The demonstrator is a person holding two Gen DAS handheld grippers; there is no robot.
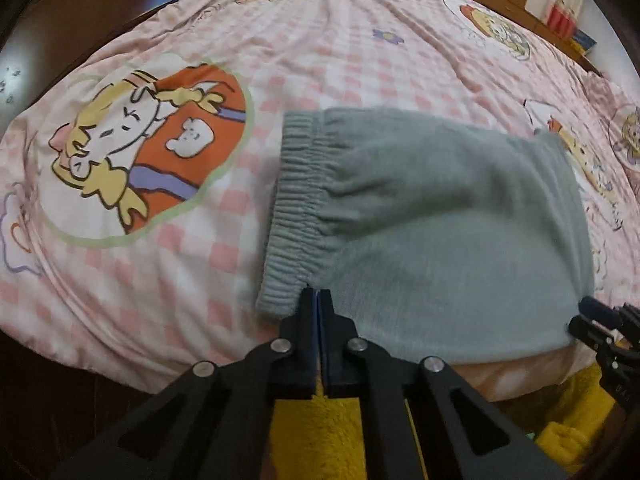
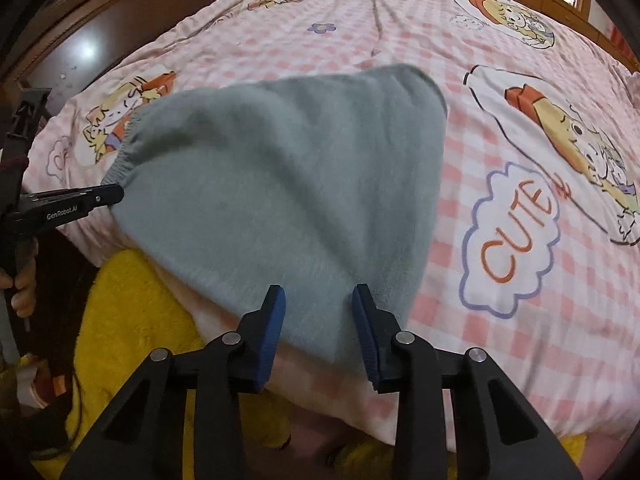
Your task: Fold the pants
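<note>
Pants: grey-green fleece pants (image 1: 440, 216), folded into a compact wedge, lying on the near part of the bed with their near edge at the bed's front edge.
Waistband: the gathered elastic waistband (image 1: 296, 208) forms the left end of the folded pants in the left wrist view.
Bed cover: pink and white checked bed cover (image 1: 320, 60) printed with cartoon figures and a cloud reading "CUTE" (image 2: 516, 240).
Left gripper: the left gripper (image 1: 318, 300) has its 2 jaws pressed together, tips at the near edge of the pants just beside the waistband; whether any fabric is pinched between them cannot be told.
Right gripper: the right gripper (image 2: 319, 300) has its jaws apart, hovering over the near right corner of the pants; the blue pads (image 2: 274, 320) do not press the fabric.
Hand: fingers of a hand (image 2: 22, 292) wrap the left gripper's handle at the left edge of the right wrist view.
Blanket: fuzzy yellow blanket (image 2: 132, 308) below the bed's front edge.
Surroundings: dark wood furniture (image 1: 80, 8) behind the bed.
</note>
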